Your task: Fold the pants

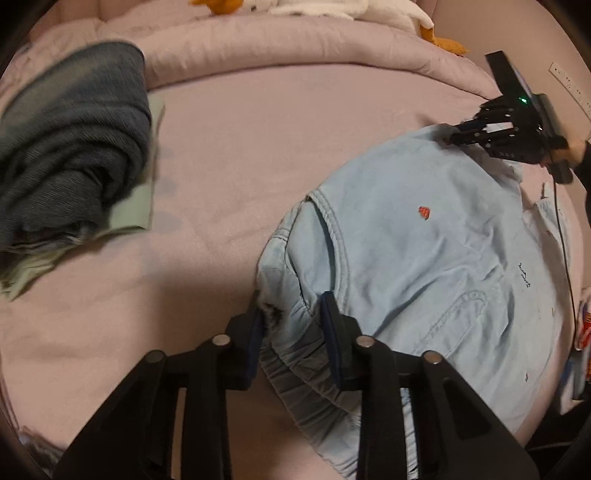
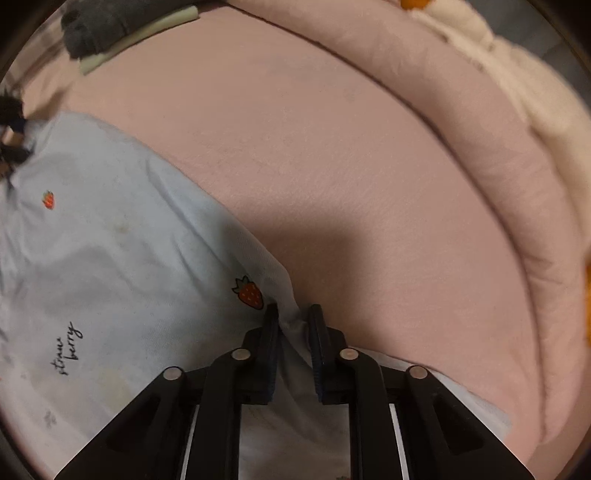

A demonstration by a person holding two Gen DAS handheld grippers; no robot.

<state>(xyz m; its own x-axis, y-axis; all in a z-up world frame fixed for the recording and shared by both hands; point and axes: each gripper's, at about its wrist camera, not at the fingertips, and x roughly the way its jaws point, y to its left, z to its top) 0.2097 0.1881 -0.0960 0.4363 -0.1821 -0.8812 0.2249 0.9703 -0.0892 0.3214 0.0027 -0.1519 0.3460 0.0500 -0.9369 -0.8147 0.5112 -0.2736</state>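
Light blue pants [image 1: 424, 258] with small strawberry prints lie on the pink bed; they also fill the lower left of the right wrist view [image 2: 110, 258]. My left gripper [image 1: 291, 314] has its jaws around the gathered waistband edge, with a gap between the pads and cloth bunched in it. My right gripper [image 2: 293, 321] holds a corner of the pants' edge between its narrowly spaced pads. The right gripper also shows in the left wrist view [image 1: 448, 138] at the pants' far edge. The left gripper shows small at the left edge of the right wrist view [image 2: 14, 136].
A stack of folded dark denim clothes on a pale green garment [image 1: 70, 147] lies at the left, also seen in the right wrist view [image 2: 99, 29]. A rolled pink quilt [image 1: 295, 40] and white plush toys [image 2: 517, 85] lie along the far side. A black cable [image 1: 563, 236] runs at the right.
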